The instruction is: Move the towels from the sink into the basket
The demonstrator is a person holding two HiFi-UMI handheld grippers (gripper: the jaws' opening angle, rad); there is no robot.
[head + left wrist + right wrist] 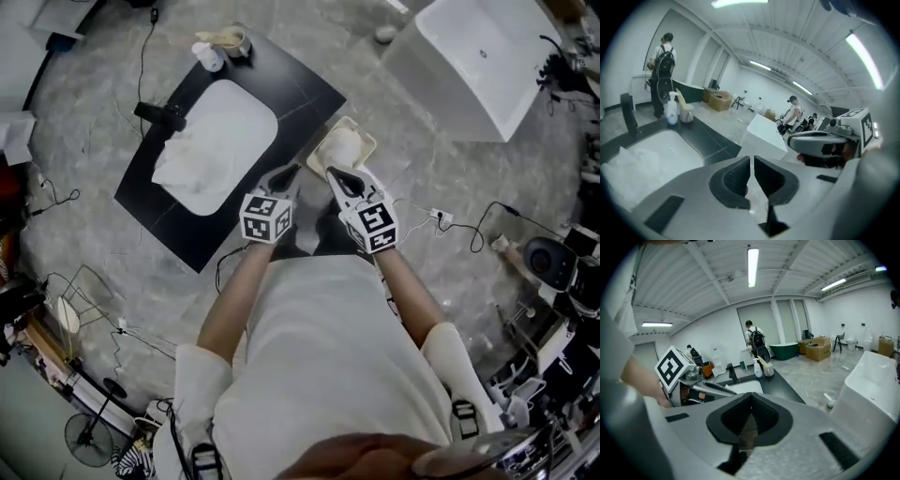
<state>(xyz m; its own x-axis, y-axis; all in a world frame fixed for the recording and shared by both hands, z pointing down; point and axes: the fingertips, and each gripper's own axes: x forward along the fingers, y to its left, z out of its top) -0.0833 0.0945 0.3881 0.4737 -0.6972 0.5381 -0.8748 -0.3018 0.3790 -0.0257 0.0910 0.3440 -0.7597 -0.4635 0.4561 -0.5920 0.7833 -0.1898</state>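
Towel (192,161) lies crumpled in the sink (246,105), at nine o'clock from the left gripper (288,173) and right gripper (337,176), both clenched empty. Its long axis runs roughly eight-to-two o'clock.

The black table (300,89) carries a white sink (242,120) with a towel (192,164) inside, a black faucet (161,116), and a bottle (208,56) beside a cup (234,42) at one corner
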